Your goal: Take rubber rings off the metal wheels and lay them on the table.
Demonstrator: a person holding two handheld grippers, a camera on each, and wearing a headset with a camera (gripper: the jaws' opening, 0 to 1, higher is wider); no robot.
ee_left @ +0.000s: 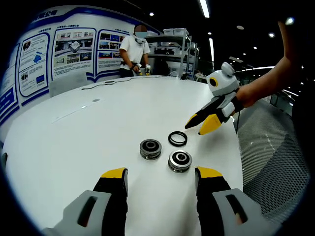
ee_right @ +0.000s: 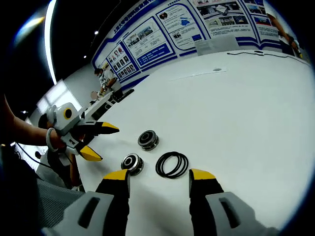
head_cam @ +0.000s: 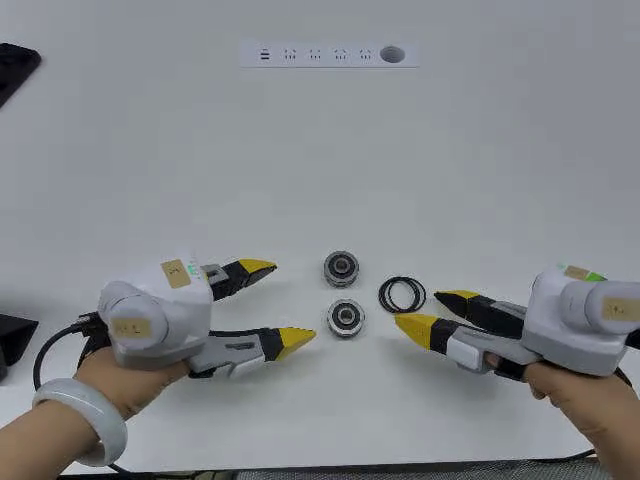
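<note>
You are holding left claw (head_cam: 285, 300) and right claw (head_cam: 425, 308) wide and empty, flanking the near wheel (head_cam: 346, 318) beside the loose rings (head_cam: 402, 294) on the surface (head_cam: 320, 180); be pinning its rim while hooking any ring left

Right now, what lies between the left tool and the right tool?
Between left tool and right tool, head view shows the far wheel, the near wheel and loose rubber rings.

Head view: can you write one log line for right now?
left tongs open, empty | right tongs open, empty | rubber rings lying on table near right tongs | far wheel, near wheel untouched
</note>
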